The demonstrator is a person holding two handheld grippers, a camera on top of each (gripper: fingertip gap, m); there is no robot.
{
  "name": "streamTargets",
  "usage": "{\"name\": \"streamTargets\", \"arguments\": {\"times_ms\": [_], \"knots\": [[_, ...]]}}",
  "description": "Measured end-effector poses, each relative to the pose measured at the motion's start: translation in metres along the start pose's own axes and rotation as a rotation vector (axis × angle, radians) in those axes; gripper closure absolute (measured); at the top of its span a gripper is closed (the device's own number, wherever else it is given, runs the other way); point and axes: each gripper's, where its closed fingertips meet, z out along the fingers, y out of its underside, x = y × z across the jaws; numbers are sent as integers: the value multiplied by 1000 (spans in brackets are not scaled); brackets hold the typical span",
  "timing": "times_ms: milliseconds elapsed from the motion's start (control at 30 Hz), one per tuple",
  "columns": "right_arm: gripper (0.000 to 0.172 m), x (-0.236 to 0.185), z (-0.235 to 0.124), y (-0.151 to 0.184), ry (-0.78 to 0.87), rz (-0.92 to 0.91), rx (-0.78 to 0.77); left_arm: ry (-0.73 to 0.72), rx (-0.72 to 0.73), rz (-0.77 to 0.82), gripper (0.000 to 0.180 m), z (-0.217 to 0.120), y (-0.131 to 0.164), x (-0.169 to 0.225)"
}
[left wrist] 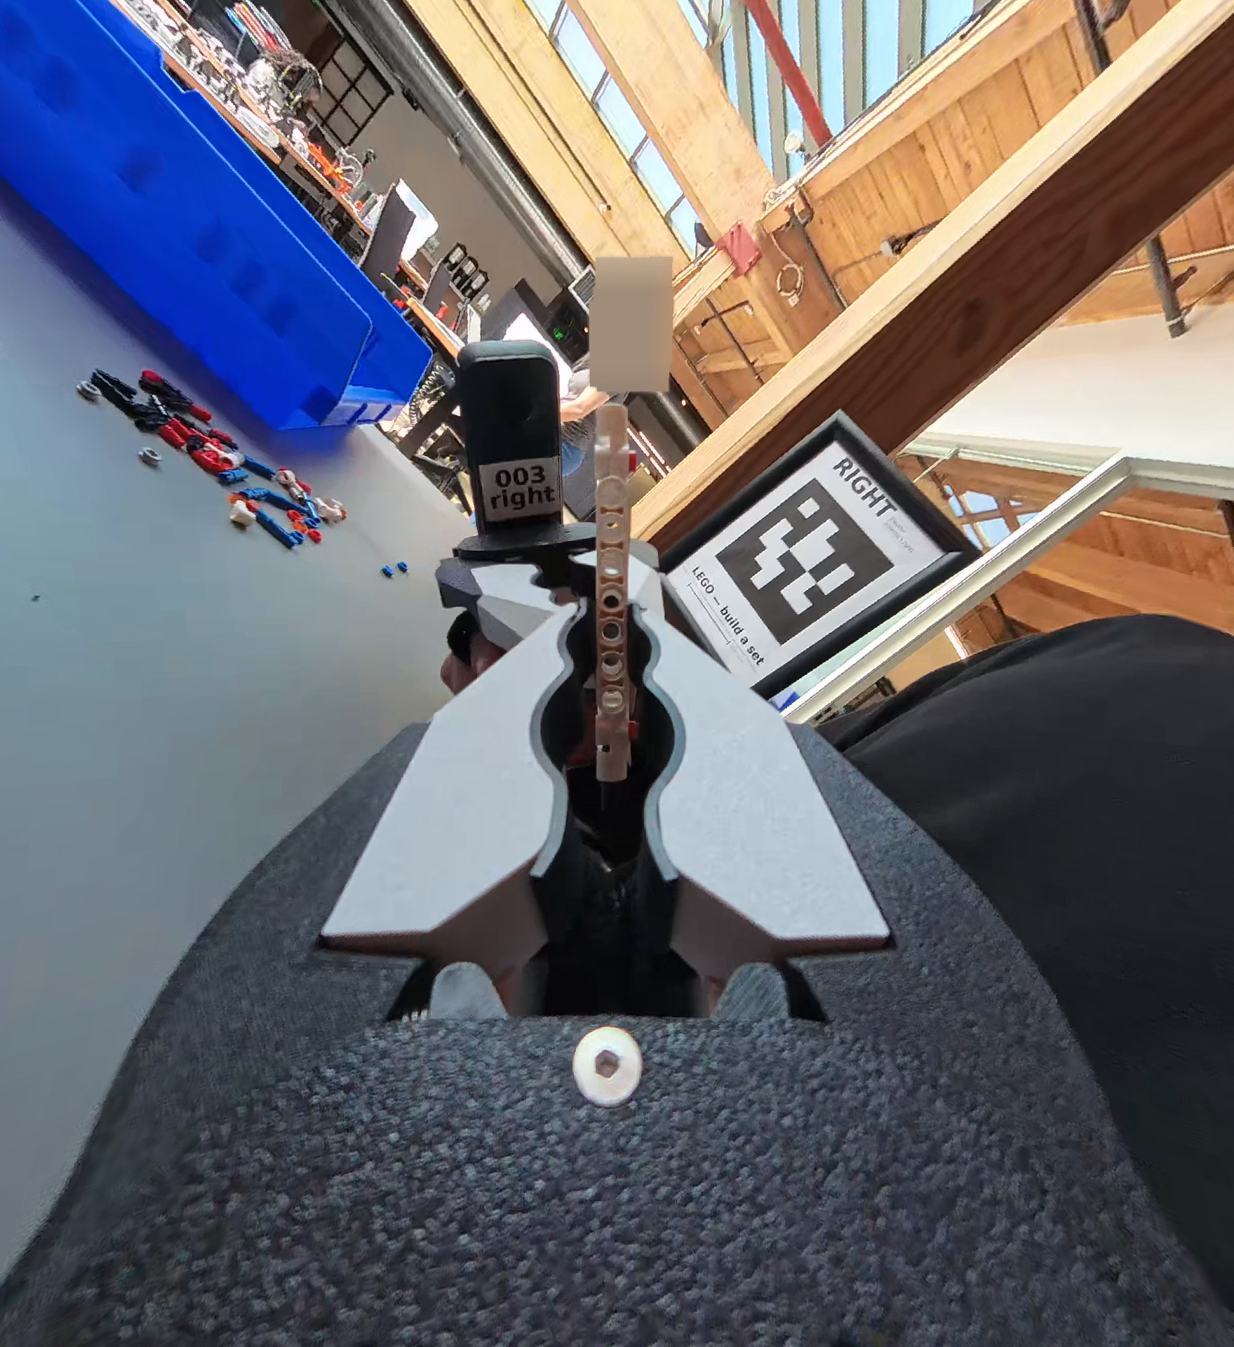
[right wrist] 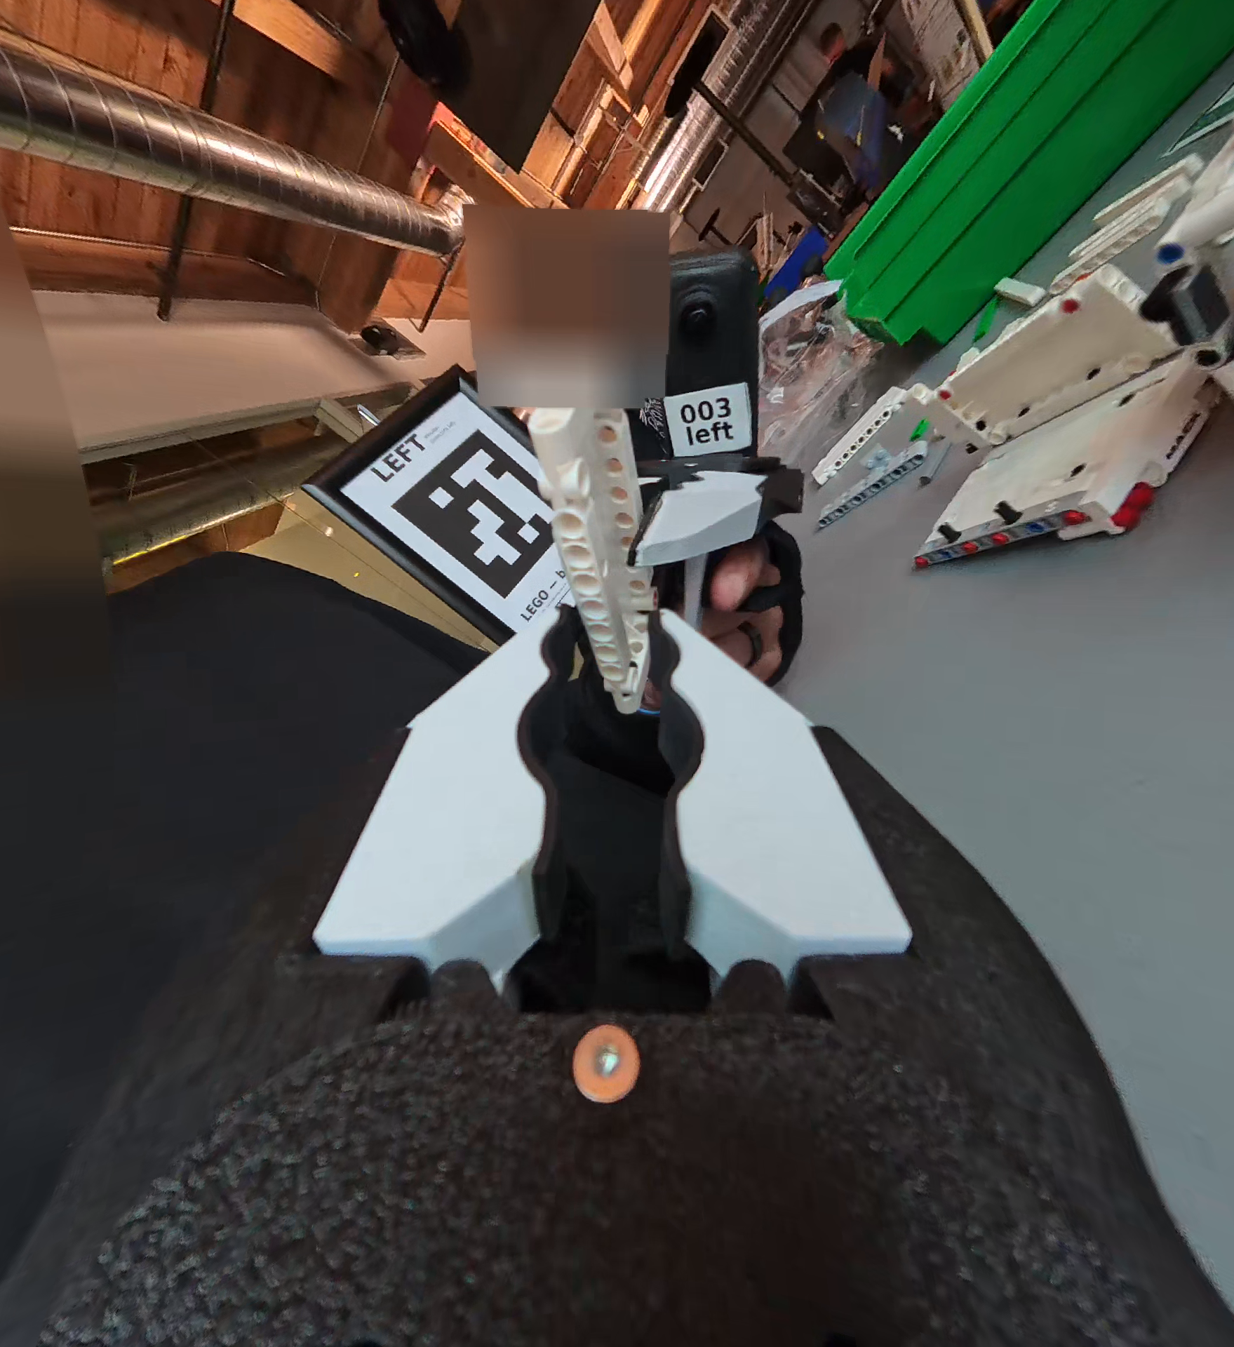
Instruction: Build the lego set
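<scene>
A grey desk (left wrist: pixel 125 729) is seen in both views, tilted steeply. On it, in the left wrist view, a large blue bin (left wrist: pixel 184 219) is set along the far edge, and in the right wrist view a green bin (right wrist: pixel 1036 189) is set likewise. Near the green bin a big white brick-built assembly (right wrist: pixel 1036 437) with red and blue pins along its lower edge is laid on the desk, with loose white and grey perforated beams (right wrist: pixel 869 459) just beside it. Two black-framed cards with black-and-white square markers are propped at the desk's edge, one in each view (left wrist: pixel 803 561) (right wrist: pixel 468 510). A dark garment (left wrist: pixel 1073 802) fills the side of each view.

A scatter of small red, blue, black and white pieces (left wrist: pixel 235 459) is spread on the desk near the blue bin, and two tiny blue pieces (left wrist: pixel 393 568) lie apart from it.

A long white perforated beam (left wrist: pixel 610 583) is held upright in the air between the two grippers. The left gripper (left wrist: pixel 608 634) is closed narrowly on this beam, its pale fingers (left wrist: pixel 526 678) pressed against both sides of it. The right gripper (right wrist: pixel 610 641) is also drawn in close about the beam's lower end, where the beam is seen doubled with a second white strip alongside; the fingertips (right wrist: pixel 679 641) appear to bear on it. In each view the opposite gripper is seen beyond the beam, carried in a gloved hand (right wrist: pixel 759 598).
</scene>
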Motion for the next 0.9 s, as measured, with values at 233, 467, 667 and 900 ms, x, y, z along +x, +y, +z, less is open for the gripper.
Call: {"name": "streamTargets", "arguments": {"times_ms": [233,467,667,900], "knots": [[165,-3,2,6,98,-108,-18,63,33,-87,175,-1,12,4],[165,-3,3,29,146,-113,-138,52,22,-73,175,-5,17,7],[154,-15,-8,-2,93,-136,32,65,49,-116,176,-4,17,8],[165,-5,-14,-2,96,-68,36,-24,-21,-45,176,-1,25,1]]}}
